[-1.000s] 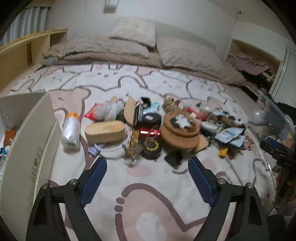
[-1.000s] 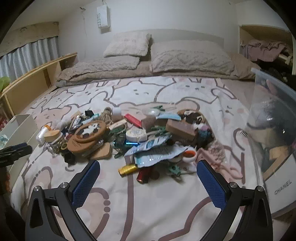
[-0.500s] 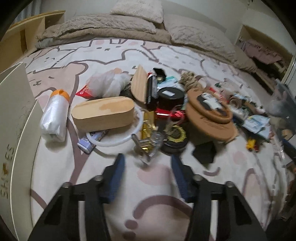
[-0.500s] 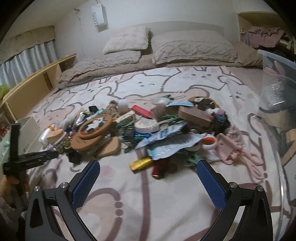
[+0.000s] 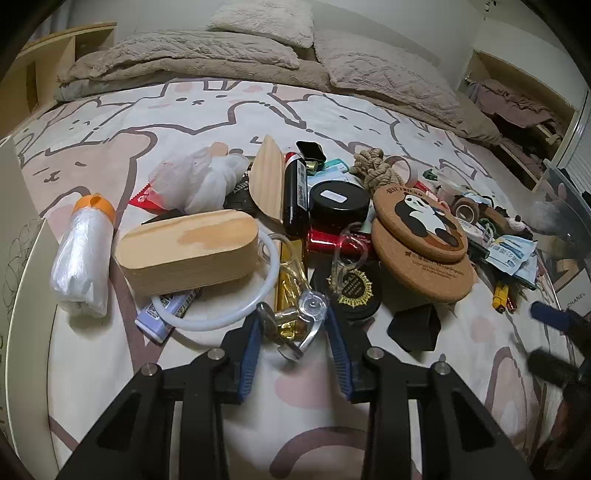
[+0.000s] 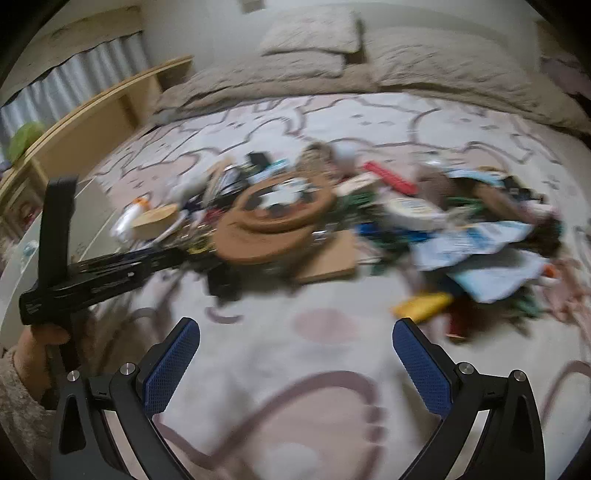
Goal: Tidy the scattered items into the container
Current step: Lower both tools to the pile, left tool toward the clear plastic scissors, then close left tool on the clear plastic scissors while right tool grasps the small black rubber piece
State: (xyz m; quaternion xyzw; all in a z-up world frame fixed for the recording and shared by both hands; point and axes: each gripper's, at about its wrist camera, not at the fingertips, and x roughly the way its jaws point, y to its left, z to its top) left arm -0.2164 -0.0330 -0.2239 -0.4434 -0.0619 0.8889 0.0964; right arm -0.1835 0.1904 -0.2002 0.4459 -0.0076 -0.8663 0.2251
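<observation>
Blue-padded, my left gripper has just been closing; its jaws now flank a clear plastic and metal keyring bundle at the near edge of the scattered pile, though I cannot tell if the pads press it. My right gripper hangs spread wide and empty over the rabbit-print bedspread, its view blurred. A clear container sits at the far right. Beyond lie beige pillows and a wooden shelf.
</observation>
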